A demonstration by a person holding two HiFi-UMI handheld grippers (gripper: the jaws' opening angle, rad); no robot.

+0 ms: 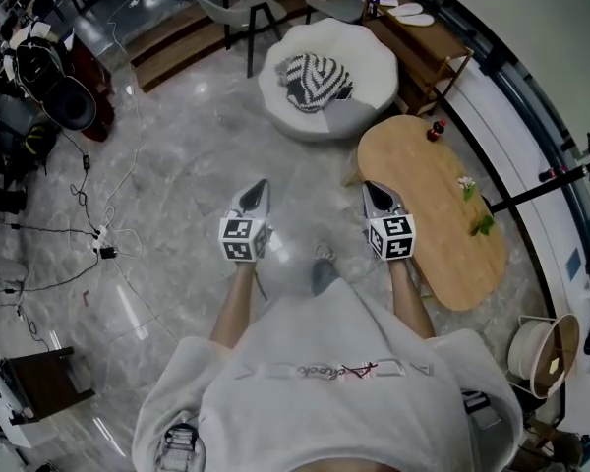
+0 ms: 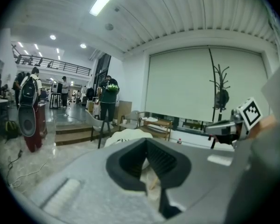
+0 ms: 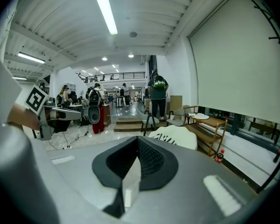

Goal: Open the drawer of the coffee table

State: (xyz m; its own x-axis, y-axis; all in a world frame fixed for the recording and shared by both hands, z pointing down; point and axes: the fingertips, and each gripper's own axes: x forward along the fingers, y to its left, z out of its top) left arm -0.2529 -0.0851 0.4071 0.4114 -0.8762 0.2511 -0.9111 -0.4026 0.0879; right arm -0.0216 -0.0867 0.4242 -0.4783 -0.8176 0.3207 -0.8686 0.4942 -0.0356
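Note:
The coffee table (image 1: 442, 234) is a light wooden oval top standing at the right of the head view; no drawer shows from above. My right gripper (image 1: 377, 194) hangs in the air just off the table's left edge, jaws shut with nothing between them. My left gripper (image 1: 258, 193) is held level with it over the grey floor, further left, also shut and empty. In the left gripper view my left gripper (image 2: 148, 164) points toward the white pouf, and in the right gripper view my right gripper (image 3: 136, 160) does the same.
A white pouf (image 1: 354, 72) carrying a striped cloth (image 1: 313, 79) stands ahead. A red bottle (image 1: 436, 130) and small plants (image 1: 469, 189) sit on the table. Behind are a wooden shelf (image 1: 423, 42) and chair (image 1: 238, 10). Cables (image 1: 103, 241) trail left; a tripod leg (image 1: 531, 190) crosses right.

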